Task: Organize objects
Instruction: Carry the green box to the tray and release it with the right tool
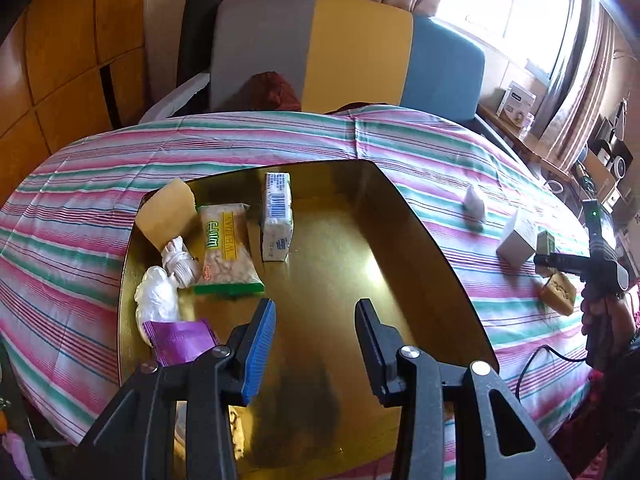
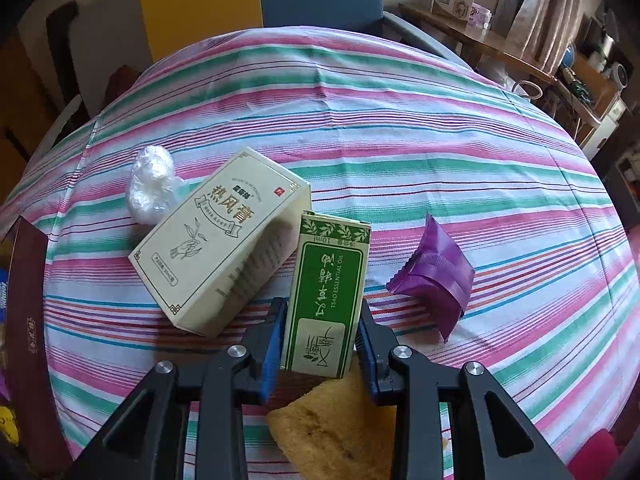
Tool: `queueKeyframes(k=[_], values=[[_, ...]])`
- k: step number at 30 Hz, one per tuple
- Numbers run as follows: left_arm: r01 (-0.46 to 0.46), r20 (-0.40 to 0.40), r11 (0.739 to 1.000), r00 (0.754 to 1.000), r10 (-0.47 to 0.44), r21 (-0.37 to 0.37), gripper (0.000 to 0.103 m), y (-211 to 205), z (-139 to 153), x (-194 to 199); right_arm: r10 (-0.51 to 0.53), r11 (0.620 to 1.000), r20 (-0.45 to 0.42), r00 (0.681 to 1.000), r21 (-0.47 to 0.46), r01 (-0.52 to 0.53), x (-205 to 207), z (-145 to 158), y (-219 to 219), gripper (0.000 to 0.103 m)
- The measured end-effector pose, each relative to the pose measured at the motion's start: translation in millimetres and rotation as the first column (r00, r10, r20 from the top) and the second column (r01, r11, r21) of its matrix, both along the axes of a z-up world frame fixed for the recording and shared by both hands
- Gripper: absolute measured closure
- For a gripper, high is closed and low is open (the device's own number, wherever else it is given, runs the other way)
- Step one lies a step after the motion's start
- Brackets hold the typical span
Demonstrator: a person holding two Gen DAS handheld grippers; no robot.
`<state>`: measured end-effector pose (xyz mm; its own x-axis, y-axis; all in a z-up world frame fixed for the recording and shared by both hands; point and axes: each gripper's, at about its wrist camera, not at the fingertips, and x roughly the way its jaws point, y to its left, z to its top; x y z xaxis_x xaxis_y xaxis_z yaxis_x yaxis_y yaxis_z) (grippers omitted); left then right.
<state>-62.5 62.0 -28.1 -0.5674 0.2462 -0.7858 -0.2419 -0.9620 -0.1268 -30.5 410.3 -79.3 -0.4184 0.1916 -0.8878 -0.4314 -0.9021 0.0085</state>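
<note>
Left tool: spread with nothing between the pads, hanging over the bare right half of the gold tray; I'd guess it has no load because that space is meant for the next item.
Right tool: pinching the green essential-oil box by its near end, low over the striped bench, probably to carry it to the tray.
In the tray: six things lined along the left side, likely to keep room free: a tan sponge, a rolled white cloth, a crumpled white plastic wad, a purple sachet, a Weidan snack pack and a tissue pack.
Loose on the bench: one cream ointment box, touching the green box; one clear plastic ball; one purple packet; one yellow sponge under the right tool.
Counts across both views: purple packets two, sponges two, cartons two.
</note>
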Motion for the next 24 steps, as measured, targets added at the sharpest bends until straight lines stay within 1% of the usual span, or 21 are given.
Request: queueKeyframes(k=[7, 13, 14, 15, 19, 22, 24], values=[[0.007, 0.002, 1.0, 1.0, -0.007, 0.014, 0.062, 0.0, 2.7, 8.0, -0.045, 0.999, -0.034, 0.998, -0.003, 0.044, 4.3, 6.6, 6.3, 0.07], [0.004, 0.006, 1.0, 1.0, -0.004, 0.019, 0.062, -1.2, 3.5, 10.4, -0.085, 0.996, -0.114, 0.99, -0.027, 0.082, 13.8, 21.2, 14.1, 0.07], [0.005, 0.006, 1.0, 1.0, -0.005, 0.018, 0.062, -1.2, 3.3, 11.1, -0.085, 0.996, -0.114, 0.99, -0.027, 0.082, 13.8, 21.2, 14.1, 0.07], [0.005, 0.007, 1.0, 1.0, -0.005, 0.017, 0.062, -1.2, 2.9, 11.8, -0.089, 0.996, -0.152, 0.984, -0.043, 0.084, 17.8, 27.1, 15.6, 0.071], [0.004, 0.011, 1.0, 1.0, -0.004, 0.019, 0.062, -2.9, 1.7, 12.9, -0.069, 0.996, -0.213, 0.974, -0.074, 0.055, 18.4, 36.2, 13.1, 0.072], [0.003, 0.018, 1.0, 1.0, -0.004, 0.024, 0.062, -5.0, -0.3, 13.7, -0.047, 0.998, -0.224, 0.973, -0.059, 0.035, 17.1, 38.5, 5.4, 0.072], [0.003, 0.023, 1.0, 1.0, -0.003, 0.026, 0.062, -6.7, -2.1, 14.7, -0.039, 0.998, -0.209, 0.977, -0.05, 0.029, 14.4, 36.3, 3.0, 0.072]])
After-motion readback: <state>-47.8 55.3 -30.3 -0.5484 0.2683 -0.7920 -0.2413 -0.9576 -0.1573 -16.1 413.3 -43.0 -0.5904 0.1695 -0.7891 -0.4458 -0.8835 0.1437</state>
